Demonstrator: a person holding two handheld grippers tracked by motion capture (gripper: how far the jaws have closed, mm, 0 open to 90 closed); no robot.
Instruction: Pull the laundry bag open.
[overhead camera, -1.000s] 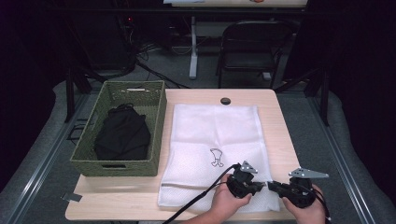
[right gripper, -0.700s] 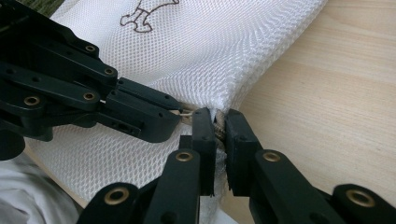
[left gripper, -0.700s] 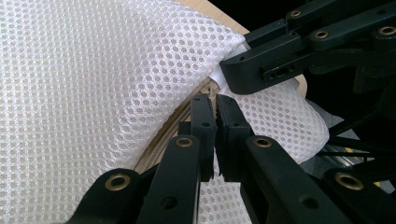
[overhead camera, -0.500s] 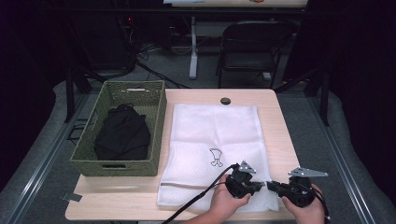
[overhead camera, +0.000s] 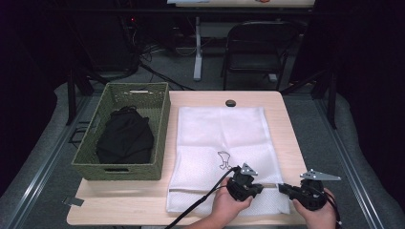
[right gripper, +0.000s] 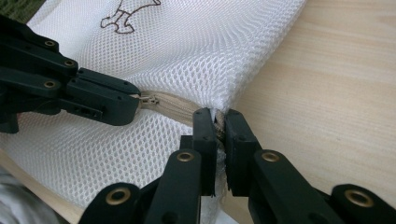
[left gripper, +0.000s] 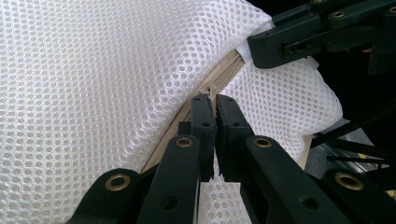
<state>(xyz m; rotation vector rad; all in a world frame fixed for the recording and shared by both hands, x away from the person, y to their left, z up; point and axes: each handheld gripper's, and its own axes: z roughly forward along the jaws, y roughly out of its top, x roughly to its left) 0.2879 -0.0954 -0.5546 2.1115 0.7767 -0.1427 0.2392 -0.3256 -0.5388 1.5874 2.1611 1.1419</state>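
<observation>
black garment (overhead camera: 125, 138) half sunk in basket (overhead camera: 160, 125), small black object (overhead camera: 231, 102) too small to identify

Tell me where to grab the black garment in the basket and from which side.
Grip the bunched crest of the black garment, coming straight down from above. It lies heaped in the green woven basket, whose tall walls probably block any sideways approach, and the raised folds near its top give jaws something to pinch.

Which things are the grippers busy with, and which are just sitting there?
Busy with:
white mesh bag
its zipper
left gripper
right gripper

Just sitting there:
green basket
black cloth inside it
small black disc
</observation>
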